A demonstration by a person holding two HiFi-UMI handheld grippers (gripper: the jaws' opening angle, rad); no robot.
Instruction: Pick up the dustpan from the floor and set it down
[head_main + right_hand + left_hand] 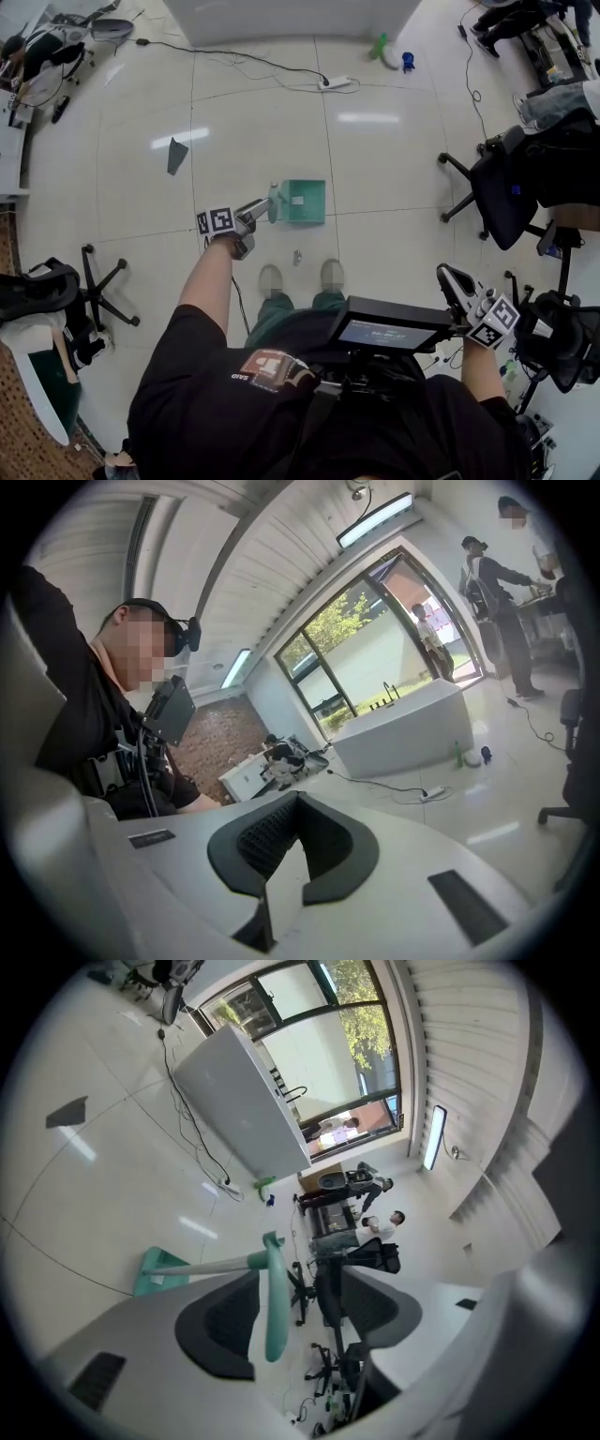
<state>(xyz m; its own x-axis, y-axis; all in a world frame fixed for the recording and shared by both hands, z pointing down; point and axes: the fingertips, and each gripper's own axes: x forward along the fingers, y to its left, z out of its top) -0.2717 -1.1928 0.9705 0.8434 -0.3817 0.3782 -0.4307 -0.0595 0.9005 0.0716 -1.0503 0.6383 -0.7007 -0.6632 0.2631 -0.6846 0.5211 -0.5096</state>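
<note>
A green dustpan [307, 200] lies on the white tiled floor just ahead of my feet, its long handle [273, 202] standing up at its left side. My left gripper [258, 214] has its tips at that handle. In the left gripper view the green grip [272, 1302] hangs between the two dark pads [217, 1335], close to the left one with a gap on each side, and the pan [157, 1269] shows beyond; the left gripper [289, 1274] is open. My right gripper [448, 276] is held off at my right side, away from the dustpan. Its pads [255, 844] meet at the tips with nothing between them, so the right gripper [298, 799] is shut.
Black office chairs stand at the right [502, 192] and the left [89, 291]. A power strip [336, 82] with its cable lies near a white counter [291, 19]. A dark scrap [176, 155], a small bit [297, 257] and a green bottle [380, 47] are on the floor.
</note>
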